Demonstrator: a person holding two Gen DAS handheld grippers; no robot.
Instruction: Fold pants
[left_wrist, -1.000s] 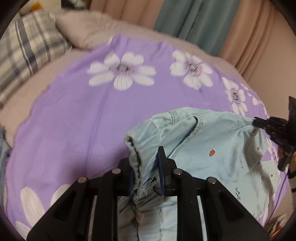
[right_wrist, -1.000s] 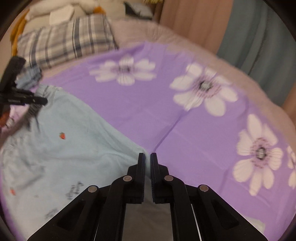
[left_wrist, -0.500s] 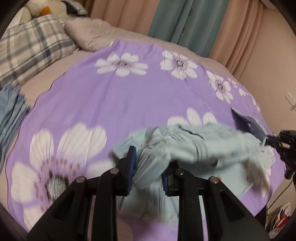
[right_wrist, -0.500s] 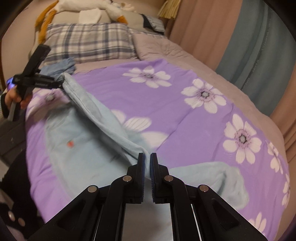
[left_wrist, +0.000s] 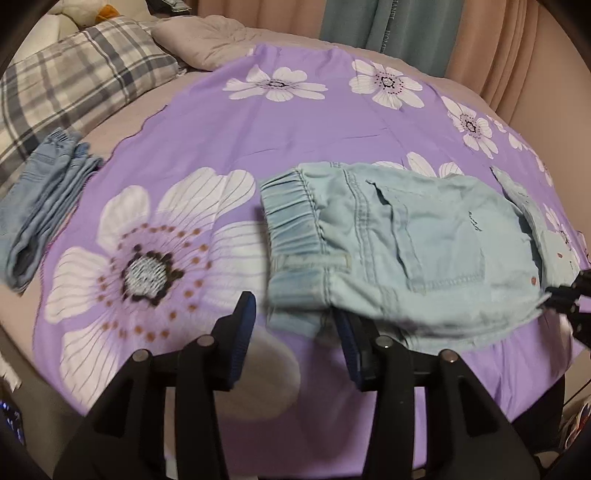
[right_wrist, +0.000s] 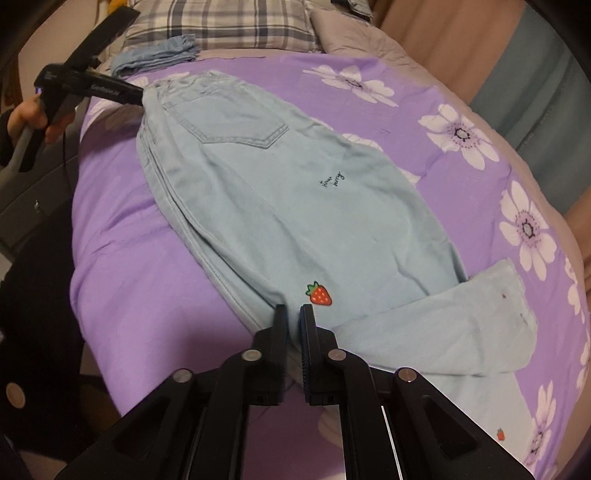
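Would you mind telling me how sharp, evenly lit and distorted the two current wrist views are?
Left wrist view: dim warm light, strong fisheye bending at the edges, some smear around the open left gripper and the near edge of the pants. Right wrist view: sharper, the strawberry and pocket stitching crisp, dark corners, the right gripper pinching the pants.

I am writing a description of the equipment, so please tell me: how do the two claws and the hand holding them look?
Both are black plastic. The left claw has blue ribbed pads and round silver screws, and so does the right claw. Seen from the right wrist, the left claw's body carries small white lettering, a thin dark cable hangs below, and a bare hand grips its handle.
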